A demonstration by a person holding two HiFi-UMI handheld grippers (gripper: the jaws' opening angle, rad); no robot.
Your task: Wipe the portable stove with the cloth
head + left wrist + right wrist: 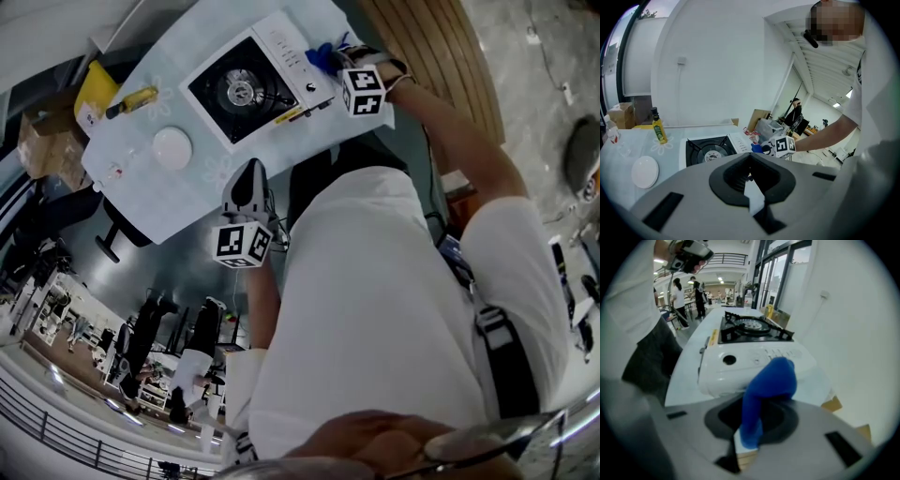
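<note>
- Portable stove (750, 357) sits directly ahead of the right gripper (754, 430), white control panel nearest the jaws, burner grate beyond it
- Right gripper jaws are clamped on the cloth (768, 390), and a blue wad of it sticks out past the tips
- The wad is at the panel's near edge, just right of the knob as the right gripper looks at it; can't tell whether it's touching the casing or just above it
- Head view agrees: cloth (321, 58) is at the stove's (258, 89) control-side corner
- Left gripper (752, 187) has its jaws together with nothing between them, and it's held back off the table (187, 197) edge
- From the left gripper, the stove lies ahead and well apart, with the plate (645, 172) ahead to its left and the oil bottle (657, 126) further out on that side
- Step, as I read it: a wipe pass on the control panel, either starting or mid-pass; the grate side looks untouched by the cloth
- Next move needs the wad pressed flat on the panel, then dragged forward from the jaws toward the burner
- Keep the clamp firm so the cloth doesn't pull out
- Watch the knob and the grate prongs, since the cloth could snag on them
- The left gripper could brace the stove's near side if it slides
</note>
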